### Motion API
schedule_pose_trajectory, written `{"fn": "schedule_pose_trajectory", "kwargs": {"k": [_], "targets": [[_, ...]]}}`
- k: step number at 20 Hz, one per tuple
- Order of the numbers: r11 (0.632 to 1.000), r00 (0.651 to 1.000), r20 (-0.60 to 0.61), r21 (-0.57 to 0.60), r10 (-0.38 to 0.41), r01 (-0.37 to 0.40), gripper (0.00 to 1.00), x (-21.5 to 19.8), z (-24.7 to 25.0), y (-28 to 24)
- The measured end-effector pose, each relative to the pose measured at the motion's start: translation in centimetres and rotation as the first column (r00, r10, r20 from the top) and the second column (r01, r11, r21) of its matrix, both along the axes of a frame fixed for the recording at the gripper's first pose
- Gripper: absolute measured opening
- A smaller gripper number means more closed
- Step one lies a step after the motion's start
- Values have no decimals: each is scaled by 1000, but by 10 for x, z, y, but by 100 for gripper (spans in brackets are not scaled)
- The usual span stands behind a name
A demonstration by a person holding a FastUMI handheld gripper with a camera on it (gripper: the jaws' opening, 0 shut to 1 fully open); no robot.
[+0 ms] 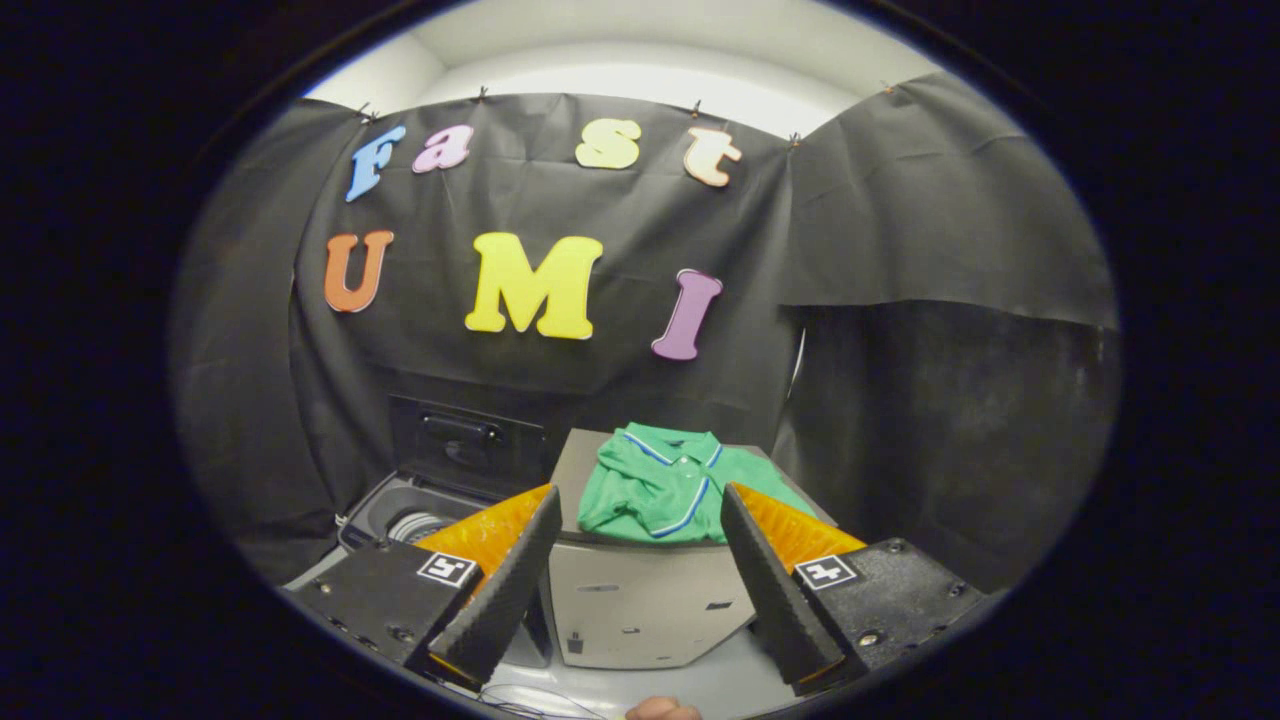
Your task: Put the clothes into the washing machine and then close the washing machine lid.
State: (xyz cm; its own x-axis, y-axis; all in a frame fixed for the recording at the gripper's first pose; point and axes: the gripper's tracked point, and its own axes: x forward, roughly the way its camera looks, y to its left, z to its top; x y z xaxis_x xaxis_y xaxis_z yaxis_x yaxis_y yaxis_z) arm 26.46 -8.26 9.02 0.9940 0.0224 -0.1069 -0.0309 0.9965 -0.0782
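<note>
A green polo shirt (pixel 668 485) with blue-and-white trim lies crumpled on top of a grey box-shaped stand (pixel 640 600), beyond my fingers and between their lines. My gripper (pixel 640 580) is open, its two black ribbed fingers wide apart with nothing between them. To the left of the stand sits the washing machine (pixel 400 515), its dark lid (pixel 465 445) raised upright at the back and its drum opening partly hidden behind my left finger (pixel 505 590).
Black cloth walls close in the booth behind and on the right. A pale floor or tabletop (pixel 720 685) runs under the stand. A fingertip of a hand (pixel 662 710) shows just below my fingers, beside a thin cable.
</note>
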Motion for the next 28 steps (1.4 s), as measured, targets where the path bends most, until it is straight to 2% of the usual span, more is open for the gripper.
{"fn": "schedule_pose_trajectory", "kwargs": {"k": [4, 7, 10, 15, 18, 22, 25, 26, 28], "targets": [[999, 996, -88, -36, 17, -21, 100, 74, -1, -18], [999, 989, -147, -4, 32, -33, 100, 124, -4, -30], [999, 979, -203, 37, 21, -14, 100, 171, -13, -45], [998, 940, -339, 66, 44, -23, 100, 230, -47, -43], [996, 925, -377, 87, 51, -19, 100, 245, -58, -41], [998, 896, -441, 50, 51, -32, 100, 252, -82, -42], [999, 849, -527, 27, 30, -18, 100, 248, -109, -49], [998, 853, -521, 56, 45, -18, 100, 249, -109, -46], [994, 833, -548, 109, 76, -19, 100, 251, -115, -46]]}}
